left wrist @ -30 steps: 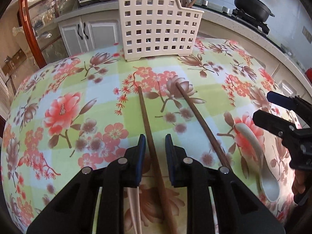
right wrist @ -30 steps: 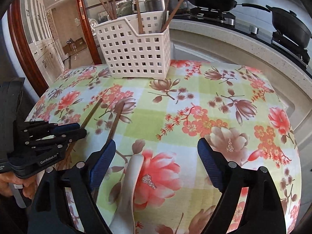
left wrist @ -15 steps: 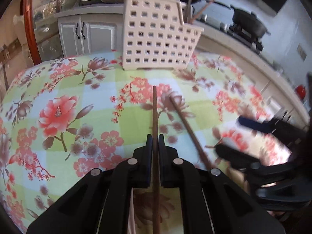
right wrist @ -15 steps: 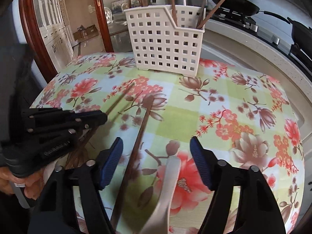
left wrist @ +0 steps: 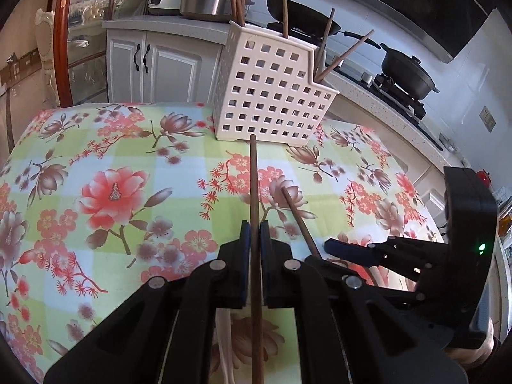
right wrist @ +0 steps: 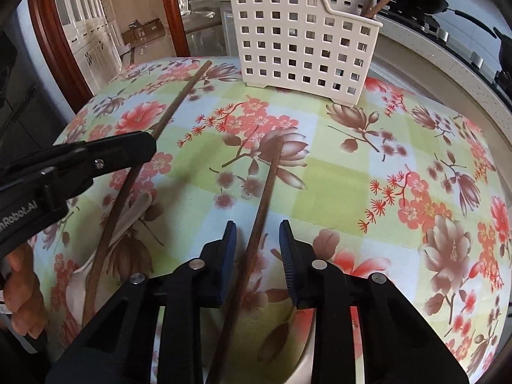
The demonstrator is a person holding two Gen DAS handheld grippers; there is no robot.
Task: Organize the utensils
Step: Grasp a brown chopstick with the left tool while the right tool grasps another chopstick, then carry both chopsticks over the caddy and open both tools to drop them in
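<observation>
So: left gripper (left wrist: 252, 235) clamped on one chopstick (left wrist: 253, 185), frame centre; right gripper (right wrist: 257, 243) closing around second chopstick (right wrist: 267, 188), pads not yet touching — thin, stiff, light, probably slick; grip mid-shaft; caddy (right wrist: 300, 32) top centre.

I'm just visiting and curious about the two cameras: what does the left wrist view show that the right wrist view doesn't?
Only the left wrist view: silver rice cookers and grey cabinet doors.

Only the right wrist view: the right gripper closing around the second brown wooden chopstick, pads not yet touching.

Both: the white perforated plastic utensil basket, floral tablecloth, and the left gripper shut on the first brown wooden chopstick.
</observation>
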